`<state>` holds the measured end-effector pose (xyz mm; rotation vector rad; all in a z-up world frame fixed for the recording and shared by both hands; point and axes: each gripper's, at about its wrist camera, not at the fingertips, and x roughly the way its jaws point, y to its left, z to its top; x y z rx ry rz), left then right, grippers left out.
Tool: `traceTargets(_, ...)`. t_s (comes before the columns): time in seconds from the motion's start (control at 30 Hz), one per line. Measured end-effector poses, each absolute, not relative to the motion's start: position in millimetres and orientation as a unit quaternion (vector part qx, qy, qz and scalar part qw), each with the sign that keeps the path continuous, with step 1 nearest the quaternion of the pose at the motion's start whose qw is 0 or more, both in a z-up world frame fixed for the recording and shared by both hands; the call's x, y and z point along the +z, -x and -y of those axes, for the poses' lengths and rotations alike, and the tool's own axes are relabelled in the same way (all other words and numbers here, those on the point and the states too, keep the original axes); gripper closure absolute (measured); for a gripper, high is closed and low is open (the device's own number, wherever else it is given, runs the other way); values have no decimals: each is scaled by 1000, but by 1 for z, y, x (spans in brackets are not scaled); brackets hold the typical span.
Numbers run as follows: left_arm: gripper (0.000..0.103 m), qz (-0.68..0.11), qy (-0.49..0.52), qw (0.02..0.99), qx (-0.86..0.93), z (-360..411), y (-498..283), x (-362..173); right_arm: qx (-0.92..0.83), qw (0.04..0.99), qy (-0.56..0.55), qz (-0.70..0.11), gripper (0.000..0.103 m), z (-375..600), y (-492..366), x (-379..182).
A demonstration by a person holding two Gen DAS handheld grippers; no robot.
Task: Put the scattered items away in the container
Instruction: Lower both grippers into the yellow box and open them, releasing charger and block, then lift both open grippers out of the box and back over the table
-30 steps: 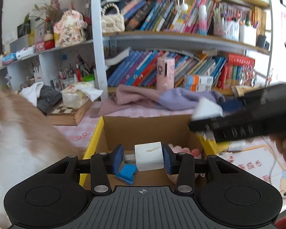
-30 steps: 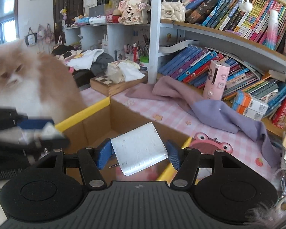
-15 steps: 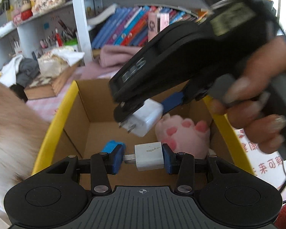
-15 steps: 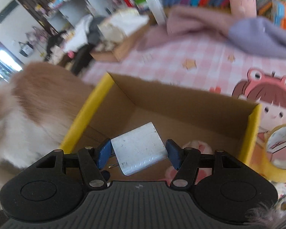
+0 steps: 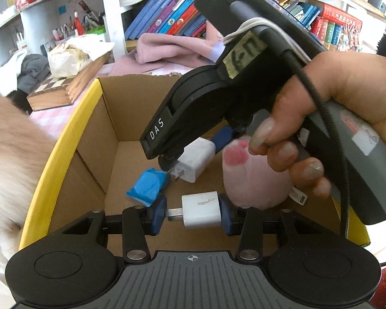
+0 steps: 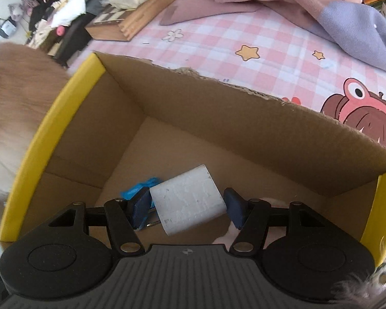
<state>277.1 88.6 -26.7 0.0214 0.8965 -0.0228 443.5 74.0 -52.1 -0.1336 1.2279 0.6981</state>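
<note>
Both grippers lowered into cardboard box (image 5: 108,118) since earlier: left wrist view, left gripper (image 5: 193,212) clamped on small white charger (image 5: 200,212) near blue wad (image 5: 148,186) and pink plush (image 5: 254,180); right wrist view, right gripper (image 6: 186,206) clamped on larger white charger (image 6: 187,200) above box floor; placing step, next both release.

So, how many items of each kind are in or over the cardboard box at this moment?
White chargers: 2, one in the left gripper, one in the right gripper
Blue crumpled item: 1
Pink plush toy: 1
Total: 4
</note>
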Motion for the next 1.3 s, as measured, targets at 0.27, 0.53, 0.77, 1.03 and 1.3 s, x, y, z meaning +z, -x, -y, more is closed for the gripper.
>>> traceTargets(0.27, 60, -434, -10, 901, -8, -91, -278, -27, 309, 766, 46, -562, 40, -74, -448, -52)
traceTargets(0.53, 33, -390, -48, 919, 10, -89, -261, -4, 301, 777, 28, -552, 25, -64, -440, -32)
traceTargets(0.77, 28, -330, -42, 943, 22, -85, -237, 24, 333, 807, 18, -488, 26, -47, -408, 16)
traceTargets(1.03, 21, -230, -43, 971, 42, -79, -198, 51, 333, 882, 5, -332, 29, 13, -364, 79)
traceTargets(1.3, 17, -183, -26, 981, 50, -82, -157, 60, 273, 923, 6, -271, 34, 70, -318, 89)
